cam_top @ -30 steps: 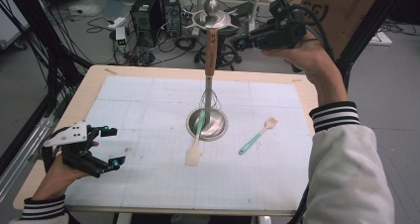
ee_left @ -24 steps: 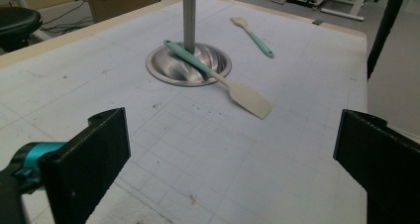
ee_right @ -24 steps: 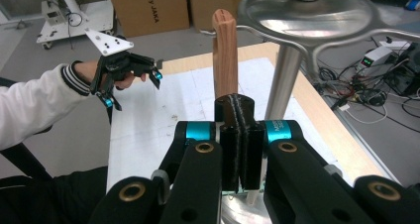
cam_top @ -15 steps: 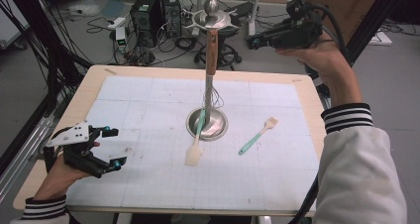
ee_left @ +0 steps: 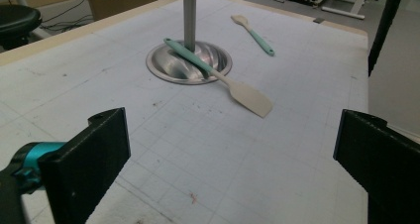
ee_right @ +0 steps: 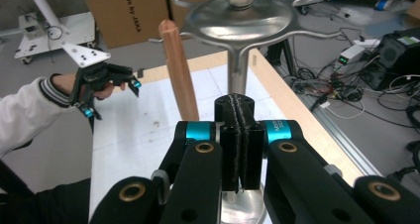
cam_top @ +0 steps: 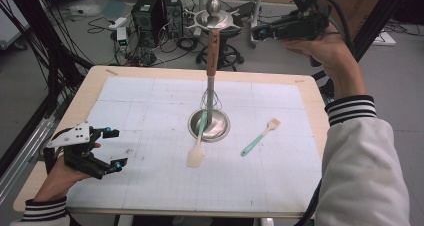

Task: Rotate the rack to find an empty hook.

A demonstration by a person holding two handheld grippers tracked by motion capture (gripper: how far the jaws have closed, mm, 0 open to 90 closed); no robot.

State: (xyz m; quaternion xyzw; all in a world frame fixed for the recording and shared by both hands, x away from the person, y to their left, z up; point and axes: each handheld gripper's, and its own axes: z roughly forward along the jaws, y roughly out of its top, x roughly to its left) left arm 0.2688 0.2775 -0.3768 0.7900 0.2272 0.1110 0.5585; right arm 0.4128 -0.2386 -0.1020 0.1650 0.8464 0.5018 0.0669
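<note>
At the far edge of the tabletop [cam_top: 150, 191], beside the crown of the utensil stand [cam_top: 214, 19], the right claw [cam_top: 260, 33] is held level in the air. In the right gripper view its pads are seen pressed flat together with nothing between them; no utensil is carried or touched. A whisk [cam_top: 212, 71] with a wooden handle hangs from one of the stand's hooks, its wire head just above the stand's round base.

The left claw [cam_top: 116, 148] is rested low at the near left corner, well apart from the stand. Its jaws are spread wide and nothing is held.

A teal-handled spatula [cam_top: 198, 142] is lying with its handle across the base rim and its blade on the mat. A teal-handled brush [cam_top: 260, 137] lies flat on the mat just right of the base.

Risks, as judged:
- The right claw is close to the whisk handle and the hook ring. A careless sweep could knock the whisk off its hook or rock the stand.
- The stand is tall on a small base, so a sideways push near the top could tip it.
- The spatula, propped on the rim, could be skidded away if the base is shifted.
- With its pads closed, the right claw cannot take a handle until it is reopened.
</note>
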